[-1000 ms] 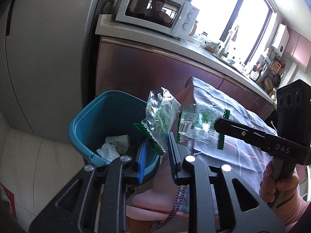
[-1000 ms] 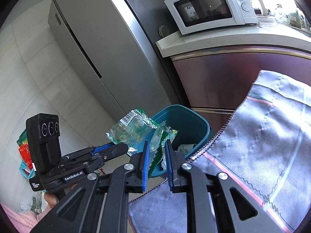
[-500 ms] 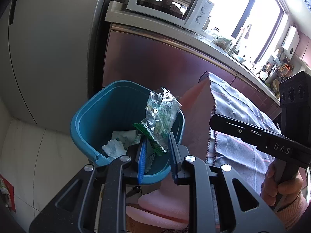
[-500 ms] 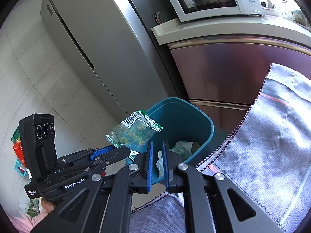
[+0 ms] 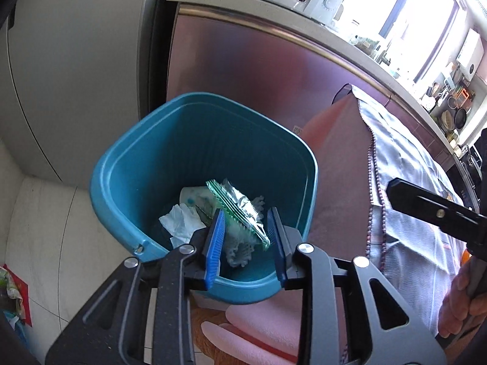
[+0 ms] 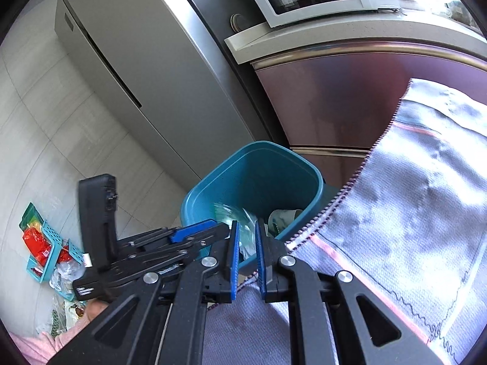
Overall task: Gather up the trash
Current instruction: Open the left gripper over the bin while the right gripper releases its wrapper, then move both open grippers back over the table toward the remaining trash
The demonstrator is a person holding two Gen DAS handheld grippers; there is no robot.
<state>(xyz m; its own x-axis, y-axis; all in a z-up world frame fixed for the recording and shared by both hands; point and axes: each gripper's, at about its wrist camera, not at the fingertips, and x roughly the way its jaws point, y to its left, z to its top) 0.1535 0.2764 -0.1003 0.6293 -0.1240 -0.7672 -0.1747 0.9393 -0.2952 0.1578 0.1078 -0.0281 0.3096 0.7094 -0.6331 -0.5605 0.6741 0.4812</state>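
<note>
The right gripper (image 6: 246,245) is held with jaws slightly apart above the teal bin (image 6: 252,182); a blurred wrapper (image 6: 231,213) is seen inside.

bin (image 5: 127,164): glossy teal plastic | wrapper (image 5: 240,210): crinkled shiny film | fridge (image 6: 158,70): brushed metal

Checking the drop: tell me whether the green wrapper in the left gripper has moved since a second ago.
Yes. The green wrapper has gone down: it stood above the blue bin's rim, and now lies inside, clear of the open left gripper.

No text, label or number in either view is legible.
</note>
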